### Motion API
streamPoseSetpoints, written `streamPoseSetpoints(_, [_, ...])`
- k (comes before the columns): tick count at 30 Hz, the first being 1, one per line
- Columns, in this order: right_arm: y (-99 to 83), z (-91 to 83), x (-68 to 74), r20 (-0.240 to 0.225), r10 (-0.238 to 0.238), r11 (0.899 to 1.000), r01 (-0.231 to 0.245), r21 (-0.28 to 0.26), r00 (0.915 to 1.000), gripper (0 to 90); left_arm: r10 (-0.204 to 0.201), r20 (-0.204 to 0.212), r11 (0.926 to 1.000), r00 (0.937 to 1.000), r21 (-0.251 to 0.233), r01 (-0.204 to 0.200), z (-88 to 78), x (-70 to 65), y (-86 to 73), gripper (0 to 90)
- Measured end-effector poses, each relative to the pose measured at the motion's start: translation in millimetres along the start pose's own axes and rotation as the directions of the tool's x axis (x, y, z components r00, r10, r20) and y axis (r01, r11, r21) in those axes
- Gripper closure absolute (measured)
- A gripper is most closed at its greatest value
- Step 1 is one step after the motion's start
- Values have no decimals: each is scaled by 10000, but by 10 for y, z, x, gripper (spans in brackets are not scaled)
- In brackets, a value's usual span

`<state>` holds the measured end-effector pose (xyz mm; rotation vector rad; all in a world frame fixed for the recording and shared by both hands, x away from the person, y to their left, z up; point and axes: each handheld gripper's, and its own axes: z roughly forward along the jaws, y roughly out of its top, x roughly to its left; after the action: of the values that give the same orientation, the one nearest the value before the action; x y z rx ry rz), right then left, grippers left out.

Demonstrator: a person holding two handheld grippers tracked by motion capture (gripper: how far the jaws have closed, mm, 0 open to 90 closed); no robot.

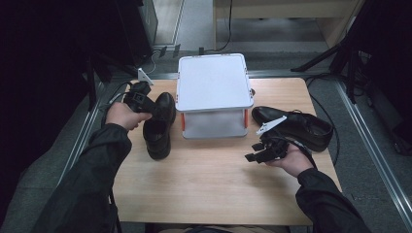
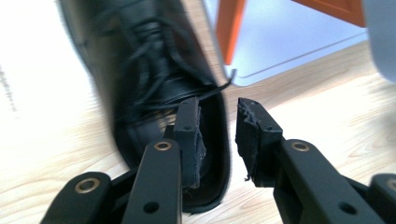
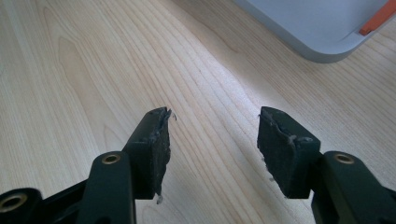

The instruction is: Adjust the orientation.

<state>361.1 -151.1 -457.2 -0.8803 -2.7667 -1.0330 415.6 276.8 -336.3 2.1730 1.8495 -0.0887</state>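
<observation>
1. Looking down from the high view, you have the white two-tier shoe rack [image 1: 214,82] at the far middle of the wooden table [image 1: 204,189]; take it as your landmark.
2. Your left gripper [image 1: 138,97] sits just left of the rack, over the heel of the left black lace-up shoe [image 1: 159,124], which stands on the table beside the rack's left orange post [image 2: 231,28].
3. In the left gripper view the jaws stand apart, one pad [image 2: 189,135] inside the heel opening and the other outside the collar, neither pressing on the leather. The shoe [image 2: 154,93] rests free.
4. To finish this release cleanly, I'd lift straight up so the inner pad clears the collar without snagging the laces or tipping the shoe.
5. Your right gripper [image 1: 265,150] waits in front of the rack and to its right, jaws wide apart over bare wood with nothing between them [image 3: 212,140].
6. The second black shoe [image 1: 296,126] lies right of the rack, just beyond that gripper; it looks the likely next pick.
7. No brand, label or writing can be read anywhere.
</observation>
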Motion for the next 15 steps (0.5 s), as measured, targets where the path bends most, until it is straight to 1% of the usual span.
streamPoseSetpoints(2, [0, 2, -2, -6, -21, 10000, 21, 2, 10000, 444, -129, -59, 9999, 9999, -9, 129, -57, 69, -29, 683])
streamPoseSetpoints(3, [1, 2, -7, -21, -15, 10000, 15, -6, 10000, 444, -129, -59, 9999, 9999, -9, 129, -57, 69, -29, 679])
streamPoseSetpoints(5, [3, 1, -9, -5, 9, 10000, -9, -14, 10000, 444, -186, -121, 9998, 9998, -2, 186, -100, 134, -68, 674])
streamPoseSetpoints(6, [5, 1, -12, -10, 9, 10000, -9, -39, 10000, 444, -96, -175, 9999, 9998, -43, 96, -114, 171, -100, 674])
streamPoseSetpoints(7, [12, 3, -14, -26, 1, 10000, -1, -44, 10000, 444, -76, -224, 10000, 9997, -7, 76, -126, 199, -121, 655])
streamPoseSetpoints(8, [12, 3, -14, -26, 1, 10000, -1, -44, 10000, 444, -132, -271, 9999, 9995, 7, 132, -128, 222, -135, 655])
streamPoseSetpoints(9, [15, 6, -15, -35, -16, 10000, 16, -33, 10000, 444, -200, -229, 9998, 9995, 46, 201, -136, 260, -156, 651])
streamPoseSetpoints(12, [40, 23, -8, -67, -93, 10000, 93, 9, 9999, 444, -353, -277, 9994, 9990, 51, 354, -105, 324, -205, 614])
streamPoseSetpoints(15, [53, 32, -4, -87, -127, 9999, 127, 18, 9999, 444, -465, -335, 9989, 9984, 75, 468, -67, 358, -223, 613])
